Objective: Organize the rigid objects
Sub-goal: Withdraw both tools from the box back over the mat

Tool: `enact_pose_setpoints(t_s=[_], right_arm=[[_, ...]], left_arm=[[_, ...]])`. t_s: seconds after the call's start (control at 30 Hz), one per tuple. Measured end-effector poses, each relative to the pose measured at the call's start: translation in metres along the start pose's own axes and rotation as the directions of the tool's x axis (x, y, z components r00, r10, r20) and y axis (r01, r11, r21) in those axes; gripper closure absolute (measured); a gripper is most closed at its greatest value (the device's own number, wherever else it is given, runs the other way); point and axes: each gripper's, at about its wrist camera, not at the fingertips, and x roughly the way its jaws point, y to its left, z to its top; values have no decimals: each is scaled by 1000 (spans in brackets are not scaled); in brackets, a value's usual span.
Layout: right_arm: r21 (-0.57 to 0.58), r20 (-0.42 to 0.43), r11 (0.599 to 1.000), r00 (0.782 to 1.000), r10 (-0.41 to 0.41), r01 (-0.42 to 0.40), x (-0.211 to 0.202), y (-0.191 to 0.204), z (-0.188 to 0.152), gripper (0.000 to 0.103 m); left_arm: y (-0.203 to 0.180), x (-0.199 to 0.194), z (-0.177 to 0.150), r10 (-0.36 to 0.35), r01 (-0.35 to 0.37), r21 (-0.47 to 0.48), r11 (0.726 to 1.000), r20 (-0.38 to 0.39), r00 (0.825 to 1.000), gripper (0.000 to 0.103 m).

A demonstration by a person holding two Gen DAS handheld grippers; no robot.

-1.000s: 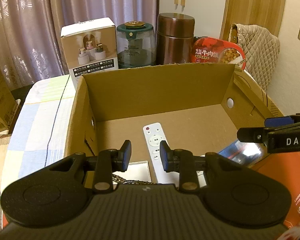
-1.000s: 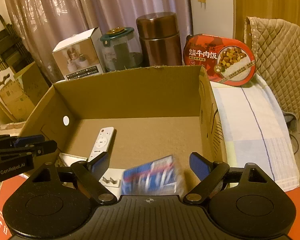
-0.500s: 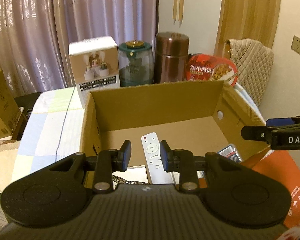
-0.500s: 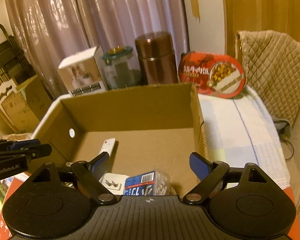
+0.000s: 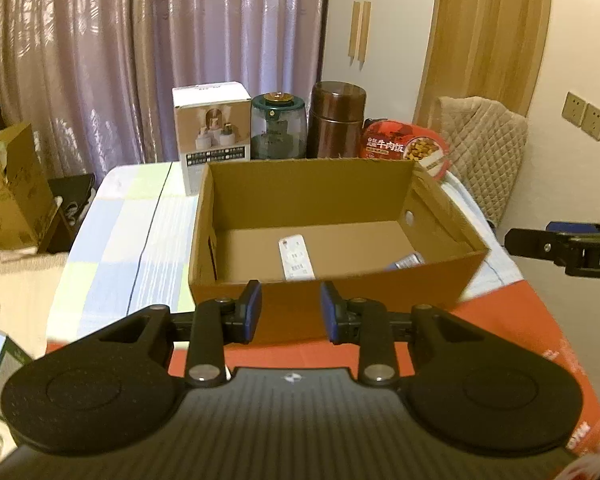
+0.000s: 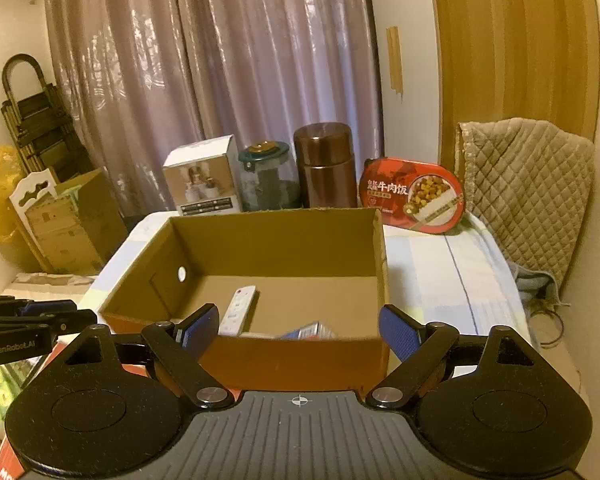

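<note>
Two grippers are seen, both empty: left gripper point(image 5: 290, 307) with jaws drawn close, nothing between; right gripper point(image 6: 298, 330) spread wide, nothing held. One cardboard box point(image 5: 340, 296) is set on the checked cloth point(image 5: 116, 232). Inside it one white remote point(image 5: 296, 258) is laid near the middle, one blue packet point(image 5: 408, 261) at the near right. Four items are lined up behind the far wall: one white carton point(image 5: 211, 128), one green-lidded jar point(image 5: 277, 128), one brown canister point(image 5: 336, 120), one red food tray point(image 5: 406, 148).

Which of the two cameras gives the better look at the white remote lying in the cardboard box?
The left wrist view: the remote faces the camera, only its near end cut by the box wall. The right wrist view shows it slanted, partly behind a fingertip.
</note>
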Motion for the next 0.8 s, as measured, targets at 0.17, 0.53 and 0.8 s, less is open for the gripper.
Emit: enact_pose_setpoints(t_s=[0.17, 0.53, 0.8], right_arm=[[-19, -3, 1000, 1000, 7, -7, -32, 10, -26, 19], [8, -65, 1000, 998, 16, -16, -89, 19, -86, 19], [55, -109, 999, 994, 7, -1, -114, 13, -135, 19]], left_arm=[[-12, -38, -31, 12, -12, -9, 1000, -11, 1000, 73], [-26, -96, -91, 0, -1, -60, 998, -9, 1000, 58], [-32, -113, -131, 17, -18, -49, 999, -29, 999, 38]])
